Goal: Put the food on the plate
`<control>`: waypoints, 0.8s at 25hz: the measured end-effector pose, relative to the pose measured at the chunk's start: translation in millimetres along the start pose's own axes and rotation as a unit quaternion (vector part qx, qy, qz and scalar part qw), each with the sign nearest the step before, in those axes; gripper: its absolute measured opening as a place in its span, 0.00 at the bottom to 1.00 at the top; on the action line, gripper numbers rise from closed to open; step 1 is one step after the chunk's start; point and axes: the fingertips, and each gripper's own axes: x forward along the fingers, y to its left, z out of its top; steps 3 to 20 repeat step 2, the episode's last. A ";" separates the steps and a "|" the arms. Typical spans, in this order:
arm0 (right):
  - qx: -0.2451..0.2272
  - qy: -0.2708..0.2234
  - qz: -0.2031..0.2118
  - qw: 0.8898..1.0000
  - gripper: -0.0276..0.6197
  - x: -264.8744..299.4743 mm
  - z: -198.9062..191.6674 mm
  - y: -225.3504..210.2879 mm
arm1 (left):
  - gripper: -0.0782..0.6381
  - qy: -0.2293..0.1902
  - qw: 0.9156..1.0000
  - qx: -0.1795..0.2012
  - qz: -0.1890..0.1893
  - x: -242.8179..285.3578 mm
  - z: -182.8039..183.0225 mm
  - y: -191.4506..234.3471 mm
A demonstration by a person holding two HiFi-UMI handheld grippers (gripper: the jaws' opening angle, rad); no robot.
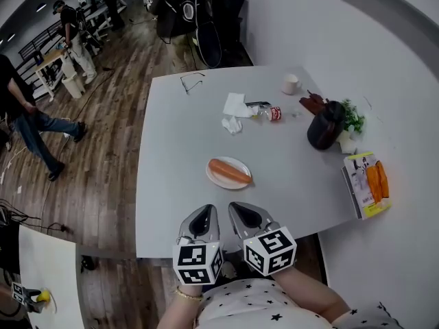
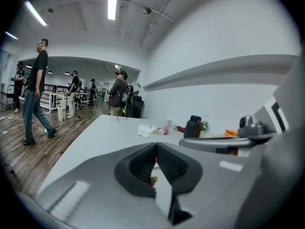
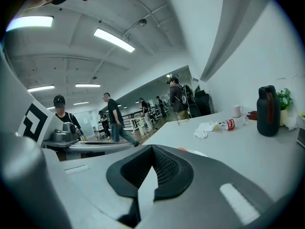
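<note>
1. Food (image 1: 230, 171) — one long orange piece — lies on the small white plate (image 1: 214, 178), which we find near the middle of the white table (image 1: 171, 142).
2. Left gripper (image 1: 204, 212): we see its jaws pressed together with nothing between them. It hangs over the table's near edge, apart from the plate.
3. Right gripper (image 1: 241, 210): we read its jaws as likewise clenched and empty. It sits just beside the left one, and both point toward the plate.
4. Far side of the table: we note a crumpled tissue (image 1: 232, 124), a flat napkin (image 1: 235, 104), a small red-labelled can (image 1: 274, 113), a white mug (image 1: 291, 84), a pair of glasses (image 1: 192, 82), and a black jug (image 1: 325, 125) just beside a small green plant (image 1: 353, 117).
5. Right edge of the table: a yellow box (image 1: 369, 184) with orange contents.
6. Background: we see several people (image 1: 75, 40) standing on the wooden floor (image 1: 103, 156), well apart from the table.
</note>
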 end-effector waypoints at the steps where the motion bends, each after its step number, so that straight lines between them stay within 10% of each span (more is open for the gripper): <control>1: 0.000 0.000 0.000 1.000 0.04 -0.4 0.5 -0.2 | 0.12 0.000 1.000 0.001 -0.001 0.2 0.5 -0.9; 20: 0.000 0.000 0.000 1.000 0.04 -0.9 0.9 -0.4 | 0.12 0.000 1.000 0.002 -0.001 0.4 0.9 -1.8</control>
